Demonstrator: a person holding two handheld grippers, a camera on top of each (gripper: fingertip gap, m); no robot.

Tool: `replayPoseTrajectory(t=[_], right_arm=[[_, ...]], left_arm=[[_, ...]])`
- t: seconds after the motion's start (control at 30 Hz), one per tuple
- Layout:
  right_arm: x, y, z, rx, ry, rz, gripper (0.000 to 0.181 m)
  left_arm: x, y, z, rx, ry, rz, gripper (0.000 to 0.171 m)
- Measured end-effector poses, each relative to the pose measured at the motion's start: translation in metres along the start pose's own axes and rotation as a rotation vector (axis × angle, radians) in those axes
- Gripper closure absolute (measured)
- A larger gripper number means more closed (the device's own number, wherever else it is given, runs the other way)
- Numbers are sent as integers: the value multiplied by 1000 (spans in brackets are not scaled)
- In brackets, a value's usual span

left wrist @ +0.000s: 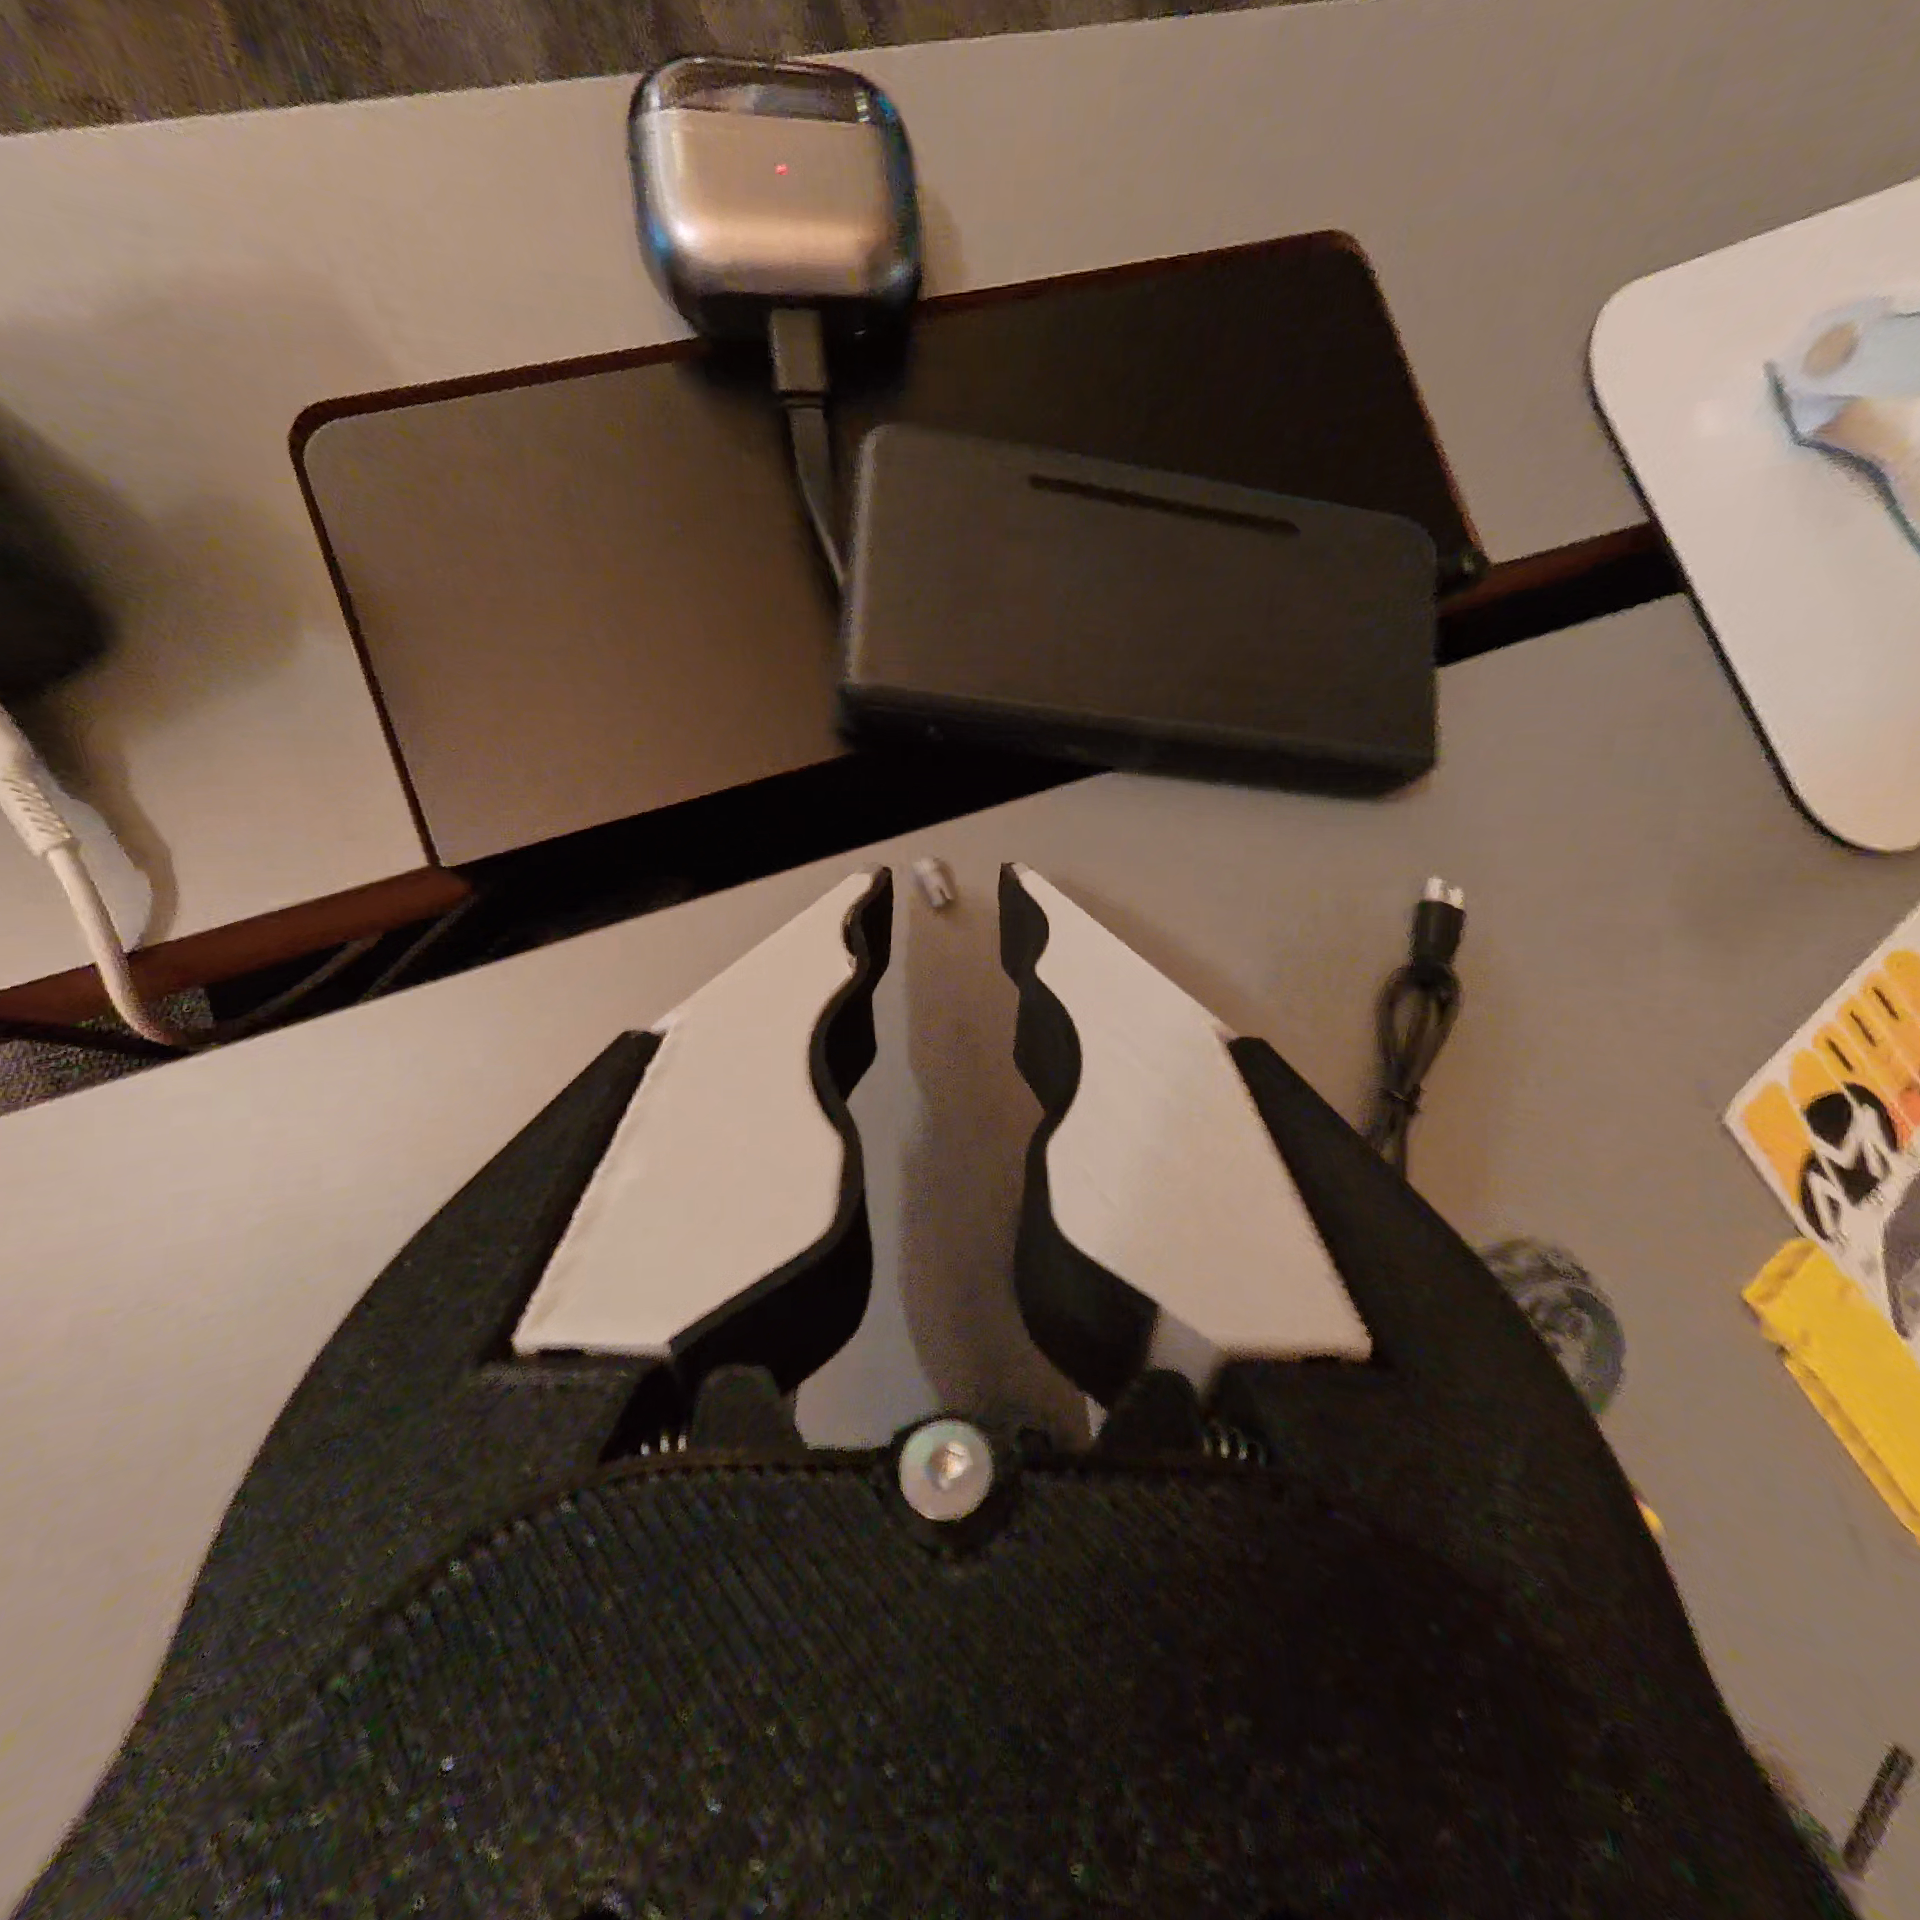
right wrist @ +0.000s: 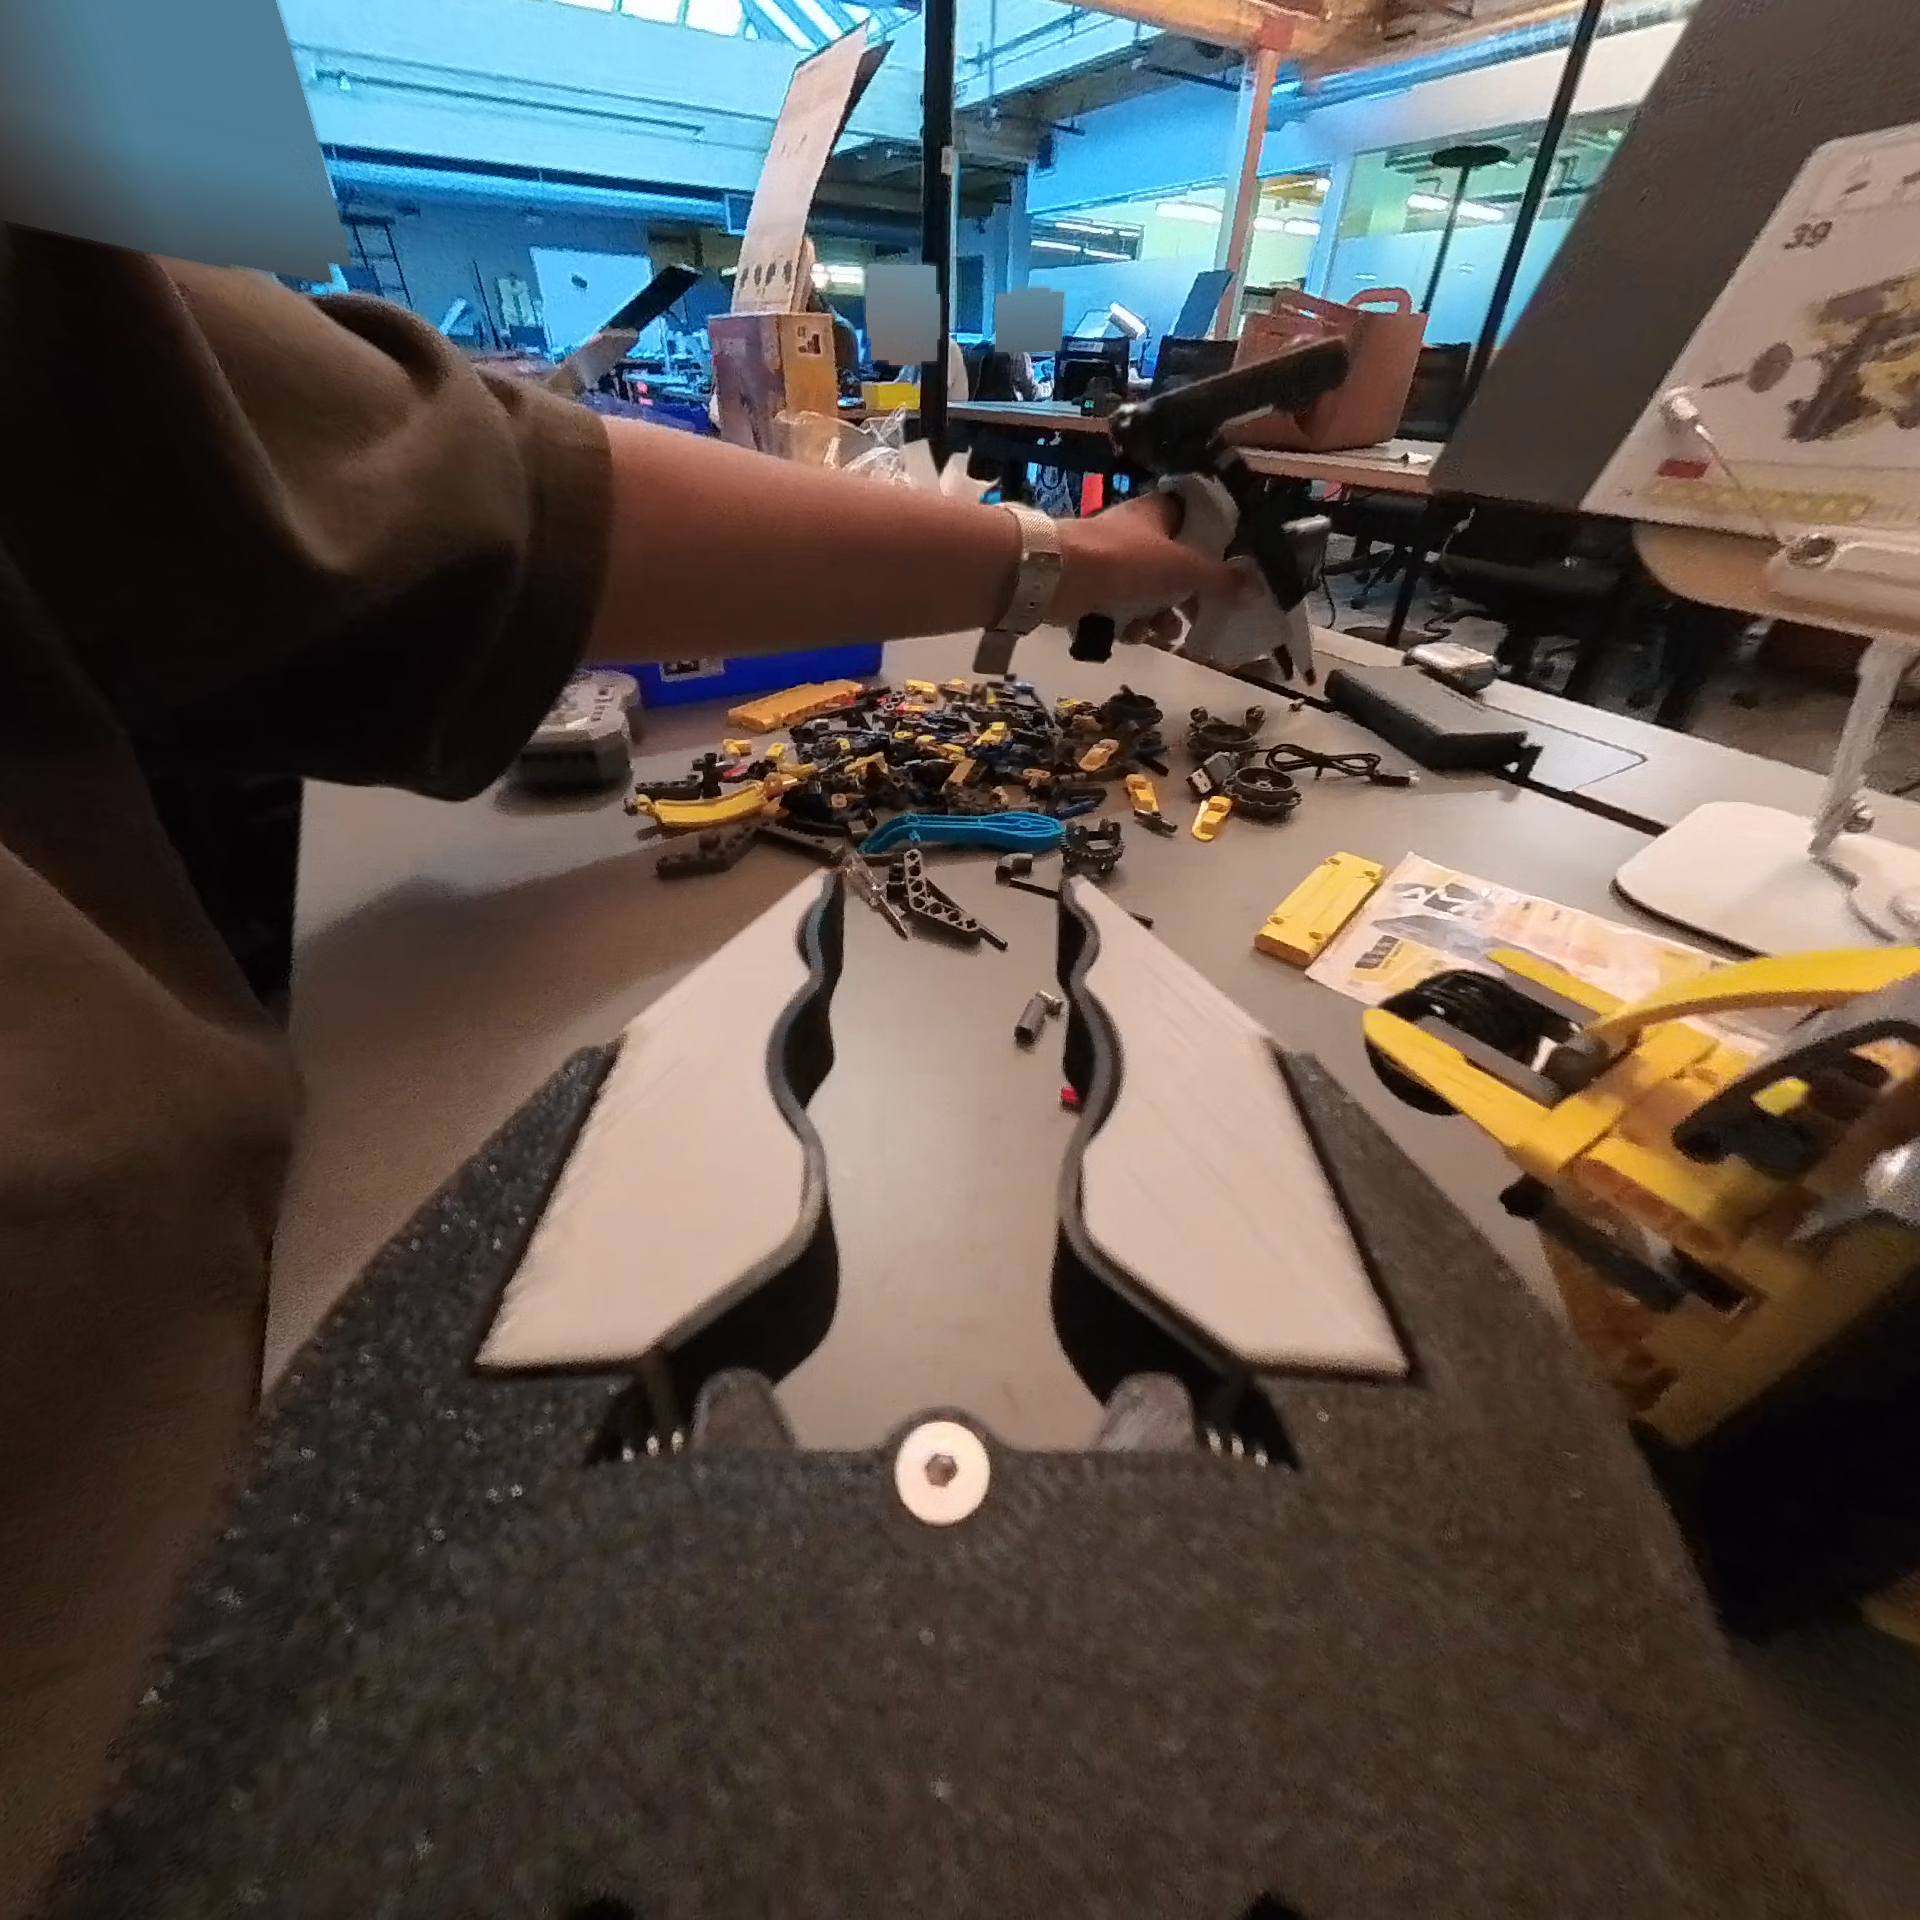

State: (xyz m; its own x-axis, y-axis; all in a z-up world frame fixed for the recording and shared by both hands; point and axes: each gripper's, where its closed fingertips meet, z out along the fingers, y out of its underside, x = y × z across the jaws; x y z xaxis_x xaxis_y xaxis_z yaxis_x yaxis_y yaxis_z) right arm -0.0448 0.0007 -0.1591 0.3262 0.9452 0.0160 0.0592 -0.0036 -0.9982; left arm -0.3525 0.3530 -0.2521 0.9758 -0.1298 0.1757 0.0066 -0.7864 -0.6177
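My left gripper (left wrist: 945, 883) is open and empty, pointing down at the grey table (left wrist: 260, 1195). A small grey peg (left wrist: 932, 885) lies on the table right at its fingertips, not gripped. In the right wrist view the left gripper (right wrist: 1236, 582) hangs above the table's far side in a person's hand. My right gripper (right wrist: 951, 888) is open and empty, low over the table. A small dark connector (right wrist: 1039, 1013) lies between its fingers. A pile of yellow, black and blue building pieces (right wrist: 935, 748) lies just beyond its tips.
A black power bank (left wrist: 1143, 613), a cabled earbud case (left wrist: 774, 197) and a black cable (left wrist: 1413, 997) lie ahead of the left gripper. A part-built yellow model (right wrist: 1662, 1143) stands close right. An instruction booklet (right wrist: 1766, 364) sits on a white stand (right wrist: 1714, 873). A yellow panel (right wrist: 1317, 904) lies nearby. Across from one pair of fingers to the other is roughly 50 cm. Between my left fingertips and the black power bank (left wrist: 1143, 613) there is roughly 6 cm.
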Motion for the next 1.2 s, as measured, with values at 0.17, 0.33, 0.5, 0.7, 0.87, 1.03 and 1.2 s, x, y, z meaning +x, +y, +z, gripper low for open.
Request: replayPoseTrajectory(t=[0.17, 0.33, 0.5, 0.7, 0.87, 1.03, 1.2], right_arm=[[10, -1, -2, 19, 0, 87, 140], [19, -2, -4, 32, 2, 164, 140], [22, -4, -8, 56, 15, 173, 140], [21, -6, -14, 75, 32, 153, 140], [12, -7, -12, 65, 0, 135, 140], [4, -4, -9, 41, -8, 76, 140], [2, -4, -10, 43, -2, 62, 140]], left_arm=[[-7, 6, 14, -42, -5, 2, 157], [-9, 8, 13, -23, 3, 43, 168], [-1, 17, 0, -35, 21, 83, 169], [23, 56, -68, -51, 71, 157, 169], [27, 116, -119, -103, 48, 178, 169], [37, 150, -131, -106, 91, 143, 168], [44, 157, -128, -83, 87, 123, 169]])
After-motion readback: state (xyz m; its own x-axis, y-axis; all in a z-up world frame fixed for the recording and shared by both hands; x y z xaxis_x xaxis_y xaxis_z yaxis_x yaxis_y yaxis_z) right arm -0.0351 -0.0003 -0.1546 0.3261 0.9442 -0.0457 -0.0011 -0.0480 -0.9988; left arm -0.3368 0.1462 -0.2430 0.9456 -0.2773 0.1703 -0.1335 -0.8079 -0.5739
